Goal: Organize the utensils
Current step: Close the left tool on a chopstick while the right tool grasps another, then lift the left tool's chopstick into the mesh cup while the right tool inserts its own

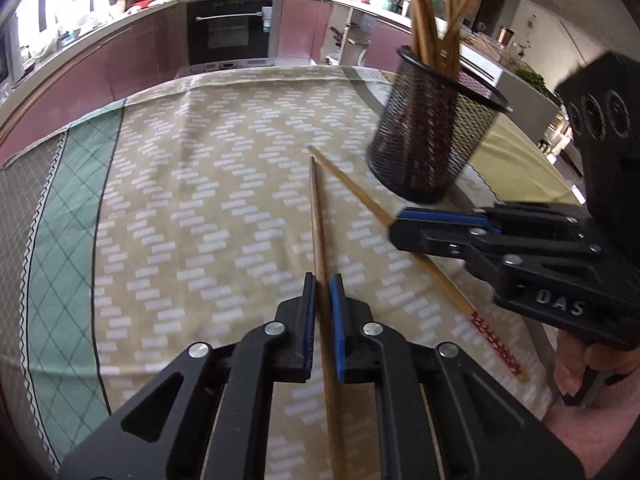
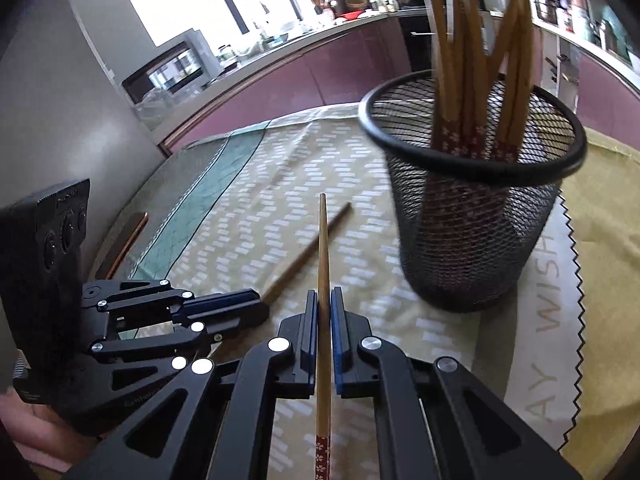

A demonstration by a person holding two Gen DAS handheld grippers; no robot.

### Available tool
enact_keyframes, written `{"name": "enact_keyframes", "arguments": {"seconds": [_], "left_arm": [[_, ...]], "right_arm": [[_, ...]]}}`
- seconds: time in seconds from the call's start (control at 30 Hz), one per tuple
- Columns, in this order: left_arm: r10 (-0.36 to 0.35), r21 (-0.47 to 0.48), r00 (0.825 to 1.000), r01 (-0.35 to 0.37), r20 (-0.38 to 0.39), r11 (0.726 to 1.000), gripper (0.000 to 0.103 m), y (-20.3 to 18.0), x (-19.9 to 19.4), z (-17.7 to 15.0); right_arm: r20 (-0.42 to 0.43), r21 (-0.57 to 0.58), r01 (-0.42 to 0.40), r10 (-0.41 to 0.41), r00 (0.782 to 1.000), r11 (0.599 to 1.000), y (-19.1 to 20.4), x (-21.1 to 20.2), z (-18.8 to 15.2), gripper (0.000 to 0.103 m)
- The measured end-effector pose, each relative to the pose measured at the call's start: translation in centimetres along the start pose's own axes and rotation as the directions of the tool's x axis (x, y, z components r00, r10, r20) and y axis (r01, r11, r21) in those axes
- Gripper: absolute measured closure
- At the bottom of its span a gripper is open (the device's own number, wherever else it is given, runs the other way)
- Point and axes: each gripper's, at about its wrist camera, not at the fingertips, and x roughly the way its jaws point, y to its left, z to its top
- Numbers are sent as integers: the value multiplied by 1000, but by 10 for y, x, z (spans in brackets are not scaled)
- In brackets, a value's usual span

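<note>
The left claw (image 1: 323,280) is clamped tight on a plain brown wooden chopstick (image 1: 318,216), its blue pads (image 1: 337,320) pressing the shaft from both sides; the stick runs forward out of the jaws, its thin tip over the patterned tablecloth (image 1: 200,200). In the right wrist view this same claw (image 2: 256,304) shows at the lower left, with that chopstick (image 2: 308,252) slanting out of it toward the middle of the cloth.

The right claw (image 2: 324,300) is likewise closed on a chopstick: a lighter bamboo one (image 2: 323,248) with a red flower-printed end (image 2: 322,456) that sticks out behind the pads toward the camera. Its thin tip points ahead, crossing in front of the brown stick's tip in this view. From the left wrist camera the right claw (image 1: 400,226) comes in from the right, and the bamboo chopstick (image 1: 348,184) passes diagonally through it, the red end (image 1: 496,344) lying low near the surface edge, beside a hand (image 1: 576,368) that grips the handle.

A black wire-mesh holder (image 2: 472,248) stands upright on the cloth just right of both sticks, on a beige mat (image 2: 532,344) with a zigzag border and printed letters. It holds a bunch of bamboo chopsticks (image 2: 464,60), red ends down, tips fanning upward. Beyond the surface run purple kitchen cabinets (image 1: 132,56) and a black oven (image 1: 228,28)
</note>
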Motion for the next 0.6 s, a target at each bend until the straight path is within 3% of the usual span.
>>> {"name": "enact_keyframes", "arguments": {"seconds": [0.13,0.23,0.43,0.5,0.6], "left_arm": [[0,30,1000,0,-3,1000,82,-6,3,1],[18,52,1000,-18,2,998,78,-8,8,8],[56,77,998,-56,12,995,85,-11,19,21],[65,70,998,-66,13,995,95,-12,20,23],[51,63,999,-52,17,997,95,-15,17,23]], "right_arm": [[-45,-22,30,-31,999,999,4,11,0,94],[-45,-45,51,-53,998,998,10,13,-2,93],[-40,-41,55,-57,998,998,10,16,1,97],[-31,-43,53,-55,998,998,9,13,0,97],[6,-41,30,-30,1000,999,6,-1,-2,97]]}}
